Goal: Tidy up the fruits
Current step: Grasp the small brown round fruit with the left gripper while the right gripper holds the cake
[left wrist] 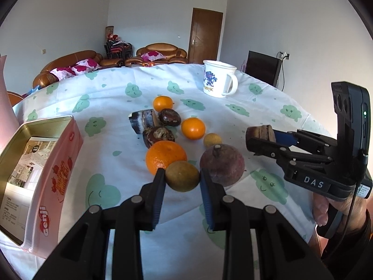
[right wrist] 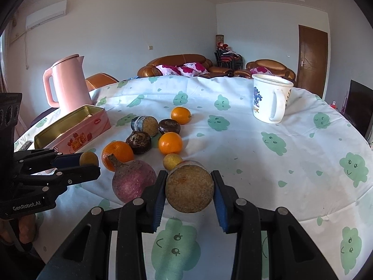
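Note:
My left gripper is shut on a small yellow-brown round fruit, held just above the cloth; the right wrist view shows this gripper at the left. My right gripper is shut on a short brown cut piece with a sandy face, also seen from the left wrist. On the table lie a purple round fruit, three oranges, a small yellow fruit, two dark brown fruits and another cut piece.
An open pink tin stands at the left, with a pink kettle behind it. A white mug sits at the far right. The round table wears a white cloth with green clouds. A hand holds the right gripper.

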